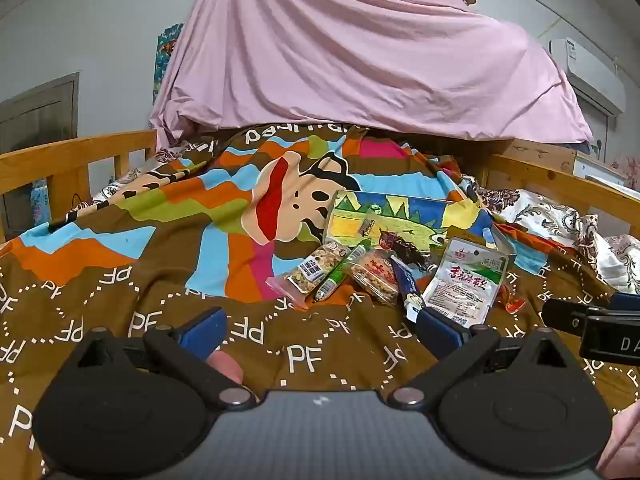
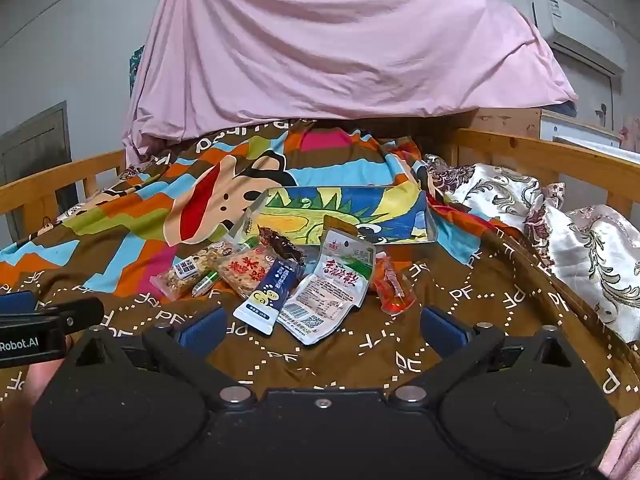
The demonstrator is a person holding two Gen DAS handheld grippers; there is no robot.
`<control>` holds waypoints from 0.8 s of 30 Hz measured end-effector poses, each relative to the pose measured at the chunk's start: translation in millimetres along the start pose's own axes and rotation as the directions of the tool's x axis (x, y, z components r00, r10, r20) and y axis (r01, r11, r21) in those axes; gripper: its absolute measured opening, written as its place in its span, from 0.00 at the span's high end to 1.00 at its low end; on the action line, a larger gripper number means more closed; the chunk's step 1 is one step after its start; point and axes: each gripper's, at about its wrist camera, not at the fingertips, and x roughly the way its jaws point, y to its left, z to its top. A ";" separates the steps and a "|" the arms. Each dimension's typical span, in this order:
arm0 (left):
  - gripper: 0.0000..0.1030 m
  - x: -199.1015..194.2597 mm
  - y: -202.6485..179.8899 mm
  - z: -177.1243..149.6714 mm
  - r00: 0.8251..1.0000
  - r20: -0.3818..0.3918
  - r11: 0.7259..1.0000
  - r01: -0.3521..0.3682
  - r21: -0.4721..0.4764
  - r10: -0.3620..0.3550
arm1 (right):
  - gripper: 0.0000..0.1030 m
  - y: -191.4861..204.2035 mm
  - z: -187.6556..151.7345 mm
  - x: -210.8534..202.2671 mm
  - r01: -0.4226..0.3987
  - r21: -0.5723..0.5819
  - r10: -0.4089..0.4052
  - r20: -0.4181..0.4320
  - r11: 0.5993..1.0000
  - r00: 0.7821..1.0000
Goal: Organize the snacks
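Brown bedspread [image 2: 360,360] with white "PF" lettering and a bright cartoon print covers the bed, and the snacks lie on it in a loose cluster ahead of us. Going left to right in the right wrist view, we see a clear nut bar packet [image 2: 186,272], a slim green stick [image 2: 208,280] tucked against it, a pale packet with red characters [image 2: 244,274], a dark blue sachet [image 2: 266,296] overlapping it, a white pouch with a green top [image 2: 334,288], and a small red-orange packet [image 2: 394,288] just beside that. Behind them rests a clear tray [image 2: 348,216] with a colourful drawing; a dark snack piece [image 2: 280,246] lies at its near edge.

Our left gripper [image 1: 320,330] hovers low over the spread, left of the cluster, its blue fingers [image 1: 202,334] spread to their widest and holding nothing. Our right gripper [image 2: 320,326] sits near the white pouch, its fingers [image 2: 442,326] equally wide apart and empty. A pink sheet [image 2: 340,48] hangs behind, and a wooden bed rail [image 2: 560,152] runs along the right.
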 end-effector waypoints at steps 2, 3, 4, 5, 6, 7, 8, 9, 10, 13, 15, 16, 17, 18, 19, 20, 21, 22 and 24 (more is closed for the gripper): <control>0.00 0.0 0.1 0.1 1.000 -0.003 1.000 0.001 -0.004 -0.001 | 0.00 -0.2 0.1 0.4 0.000 0.001 0.000 -0.002 1.000 1.000; 0.00 -0.1 0.1 0.1 1.000 -0.002 1.000 0.001 -0.004 -0.001 | 0.00 -0.2 0.2 0.5 0.000 0.001 0.000 -0.002 1.000 1.000; 0.00 0.0 0.1 0.1 1.000 -0.003 1.000 0.001 -0.004 -0.001 | 0.00 -0.2 0.2 0.6 0.001 0.002 -0.001 -0.002 1.000 1.000; 0.00 0.1 0.1 0.1 1.000 -0.005 1.000 0.002 -0.004 -0.002 | 0.00 -0.2 0.2 0.6 0.002 0.002 -0.002 -0.002 1.000 1.000; 0.00 0.1 0.1 0.1 1.000 -0.005 1.000 0.002 -0.004 -0.002 | 0.00 -0.3 0.2 0.5 0.002 0.003 -0.002 -0.001 1.000 1.000; 0.00 0.1 0.1 0.1 1.000 -0.004 1.000 0.002 -0.004 -0.002 | 0.00 -0.3 0.2 0.4 0.003 0.004 -0.003 0.000 1.000 1.000; 0.00 0.1 0.2 0.1 1.000 -0.004 1.000 0.003 -0.005 -0.003 | 0.00 -0.2 0.2 0.2 0.003 0.005 -0.003 0.000 1.000 1.000; 0.00 0.1 0.2 0.1 1.000 -0.004 1.000 0.003 -0.005 -0.003 | 0.00 -0.1 0.1 -0.1 0.005 0.005 -0.005 0.001 1.000 1.000; 0.00 0.1 0.2 0.1 1.000 -0.005 1.000 0.004 -0.004 -0.004 | 0.00 -0.9 0.5 1.7 -0.001 0.004 0.001 -0.005 1.000 1.000; 0.00 0.2 0.2 0.2 1.000 -0.004 1.000 0.003 -0.004 -0.003 | 0.00 -0.9 0.4 1.2 -0.001 0.004 0.001 -0.005 1.000 1.000; 0.00 0.1 0.1 0.1 1.000 -0.003 1.000 0.002 -0.004 -0.002 | 0.00 -0.7 0.3 0.8 -0.001 0.005 0.001 -0.005 1.000 1.000; 0.00 0.2 0.1 0.1 1.000 -0.003 1.000 0.003 -0.004 -0.003 | 0.00 -0.5 0.2 0.7 -0.001 0.004 0.001 -0.005 1.000 1.000; 0.00 0.2 0.1 0.1 1.000 -0.003 1.000 0.003 -0.004 -0.003 | 0.00 -0.9 0.2 0.5 -0.002 0.005 0.002 -0.005 1.000 1.000; 0.00 0.1 0.1 0.1 1.000 -0.003 1.000 0.002 -0.004 -0.002 | 0.00 -0.9 0.1 0.4 -0.002 0.005 0.002 -0.006 1.000 1.000; 0.00 0.2 0.0 0.2 1.000 -0.003 1.000 0.002 -0.004 -0.002 | 0.00 -0.9 0.0 0.2 -0.002 0.006 0.002 -0.006 1.000 1.000; 0.00 0.2 0.0 0.2 1.000 -0.003 1.000 0.003 -0.003 -0.003 | 0.00 -0.9 0.0 0.3 -0.002 0.005 0.002 -0.006 1.000 1.000; 0.00 0.1 0.1 0.1 1.000 -0.002 1.000 0.003 -0.004 -0.003 | 0.00 -0.9 0.0 0.2 -0.001 0.006 0.001 -0.006 1.000 1.000; 0.00 0.1 0.1 0.1 1.000 -0.002 1.000 0.003 -0.004 -0.003 | 0.00 -1.0 0.0 0.2 -0.001 0.006 0.001 -0.005 1.000 1.000; 0.00 0.1 0.1 0.1 1.000 -0.003 1.000 0.003 -0.003 -0.003 | 0.00 -1.0 -0.1 0.4 -0.002 0.007 0.002 -0.006 1.000 1.000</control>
